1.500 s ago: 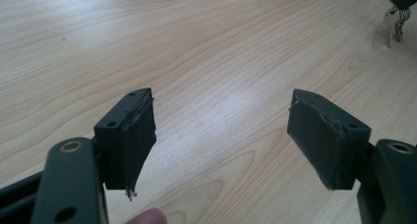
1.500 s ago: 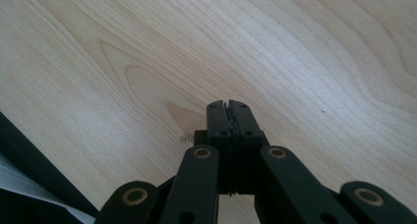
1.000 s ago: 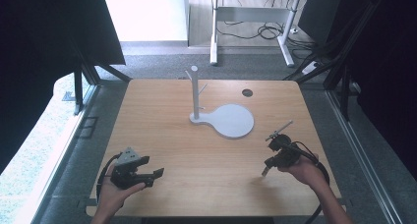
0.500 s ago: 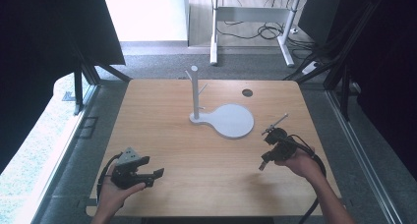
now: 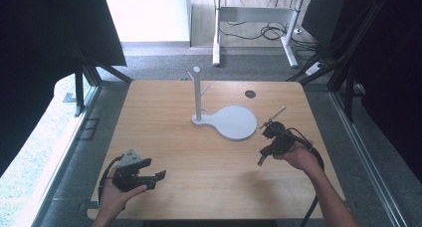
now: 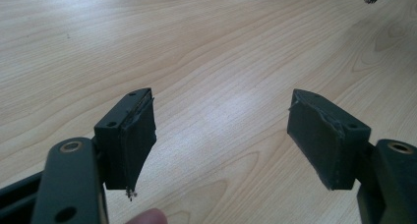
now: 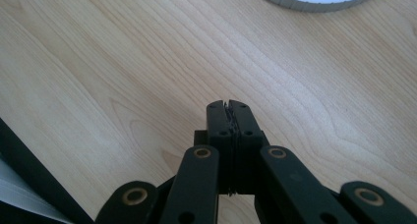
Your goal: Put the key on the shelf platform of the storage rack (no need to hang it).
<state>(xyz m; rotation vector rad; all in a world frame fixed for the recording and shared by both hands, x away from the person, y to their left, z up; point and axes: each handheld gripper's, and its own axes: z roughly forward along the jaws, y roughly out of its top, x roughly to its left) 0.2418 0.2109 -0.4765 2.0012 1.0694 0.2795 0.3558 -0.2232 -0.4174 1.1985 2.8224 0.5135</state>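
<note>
We hold 2 grippers over a bare wooden table [image 5: 199,152], and the only object on it is a white stand [image 5: 229,118]: a round flat base with an upright post [image 5: 197,95] at its left edge, carrying 2 short pegs near the top. It sits in the far middle of the table, a little right of centre, within reach of either hand.

Our right gripper [image 5: 261,161] is at the right side, just near of the stand's base and apart from it. Its jaws are pressed together with nothing between them, as the right gripper view [image 7: 229,106] shows; the rim of the base [image 7: 314,5] lies beyond the tips at the top of that view. We judge this hand is the working one, placed close to the stand so it can approach it.

Our left gripper [image 5: 160,175] rests at the near left corner, well apart from the stand. Its jaws stand wide apart and empty [image 6: 221,135], pointing across the table toward the right, likely parked there to leave the middle free.

A dark round hole [image 5: 250,93] marks the table's far right part.
</note>
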